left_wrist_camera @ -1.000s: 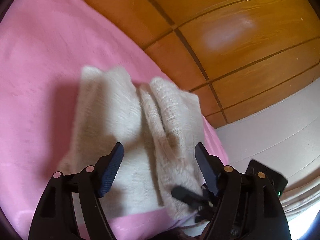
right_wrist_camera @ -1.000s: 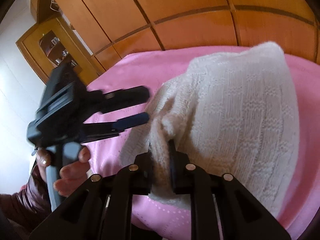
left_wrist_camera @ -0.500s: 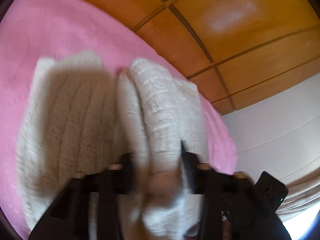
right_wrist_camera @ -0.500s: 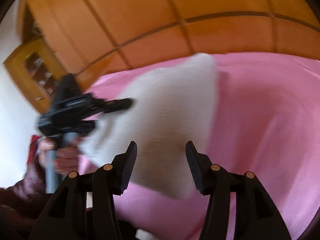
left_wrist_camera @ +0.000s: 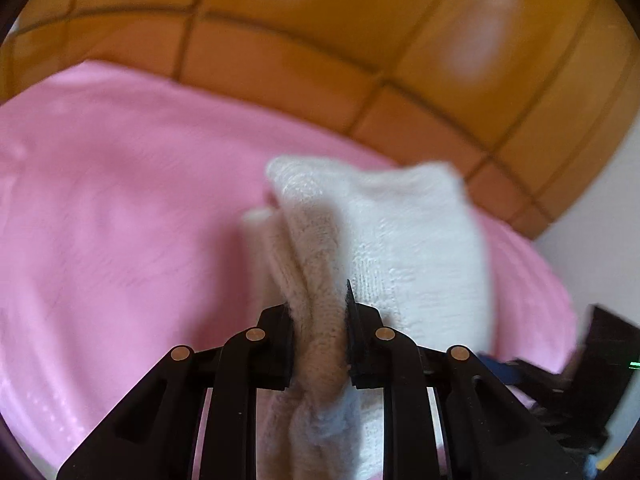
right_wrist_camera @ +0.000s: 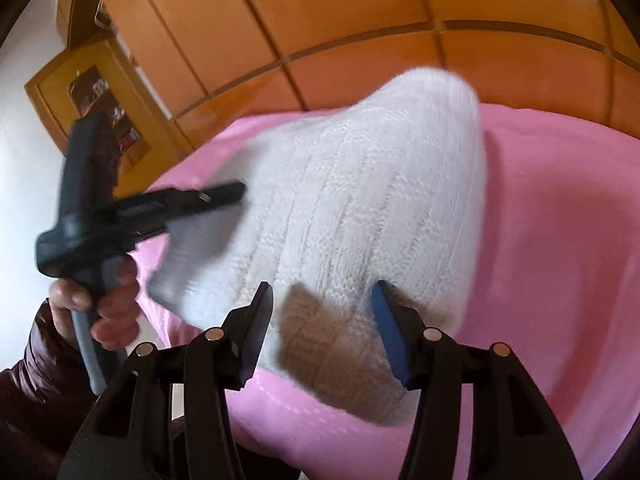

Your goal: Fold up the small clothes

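Note:
A small cream knitted garment (right_wrist_camera: 360,216) lies folded on a pink blanket (right_wrist_camera: 560,240). My left gripper (left_wrist_camera: 318,312) is shut on the near edge of the garment (left_wrist_camera: 400,232), with a thick fold pinched between its jaws. In the right wrist view the left gripper (right_wrist_camera: 216,196) grips the garment's left edge and holds it slightly raised. My right gripper (right_wrist_camera: 322,300) is open and empty, its jaws spread just above the near part of the garment.
The pink blanket (left_wrist_camera: 120,220) covers the whole work surface. Wooden panelled cupboards (right_wrist_camera: 360,20) stand behind it, and a wooden cabinet (right_wrist_camera: 92,92) stands at the far left. A white wall (left_wrist_camera: 600,200) is at the right.
My right gripper let go of the garment's edge and opened. My left gripper closed on the garment's fold and is pulling it, with the view swung leftward.

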Tool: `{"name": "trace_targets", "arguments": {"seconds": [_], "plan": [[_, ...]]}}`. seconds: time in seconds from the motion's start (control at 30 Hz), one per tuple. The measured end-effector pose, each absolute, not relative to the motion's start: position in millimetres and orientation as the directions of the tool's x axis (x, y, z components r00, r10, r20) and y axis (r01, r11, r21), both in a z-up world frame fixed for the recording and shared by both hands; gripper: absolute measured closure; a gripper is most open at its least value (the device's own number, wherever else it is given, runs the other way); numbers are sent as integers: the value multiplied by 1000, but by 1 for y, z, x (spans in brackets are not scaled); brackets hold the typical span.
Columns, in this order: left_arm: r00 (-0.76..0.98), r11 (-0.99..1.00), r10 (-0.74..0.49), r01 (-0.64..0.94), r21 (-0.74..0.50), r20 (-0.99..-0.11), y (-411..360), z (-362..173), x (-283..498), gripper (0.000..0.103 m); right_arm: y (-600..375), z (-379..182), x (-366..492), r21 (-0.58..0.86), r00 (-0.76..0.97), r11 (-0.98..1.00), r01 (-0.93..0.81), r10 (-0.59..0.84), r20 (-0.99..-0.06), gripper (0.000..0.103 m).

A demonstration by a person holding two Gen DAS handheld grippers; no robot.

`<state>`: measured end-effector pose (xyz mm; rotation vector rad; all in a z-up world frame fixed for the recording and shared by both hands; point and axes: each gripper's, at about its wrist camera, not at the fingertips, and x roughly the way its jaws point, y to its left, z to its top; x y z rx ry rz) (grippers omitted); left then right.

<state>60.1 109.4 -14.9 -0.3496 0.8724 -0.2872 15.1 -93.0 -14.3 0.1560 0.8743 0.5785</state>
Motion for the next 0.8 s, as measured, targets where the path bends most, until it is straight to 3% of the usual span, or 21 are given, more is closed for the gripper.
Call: {"name": "trace_targets", "arguments": {"seconds": [0.17,0.27,0.37,0.47,0.8], "plan": [[613,924,-326,44,-380,-720,109,-29,65,71,-78,-21,18,268,522,876,-400,458,-719,53],[639,939,-289,45,-341,-713,108,-19,58,71,-85,-16,16,284,503,864,-415,479,-719,52],[672,964,-219,35,-265,-707,100,-11,56,70,-96,1,20,322,503,843,-430,520,-691,44],[688,973,-182,22,-230,-702,94,-10,51,53,-105,24,26,289,564,860,-420,497,-660,37],[707,988,-127,27,-152,-696,84,-7,41,52,-101,47,94,260,568,886,-383,448,-691,37]]}}
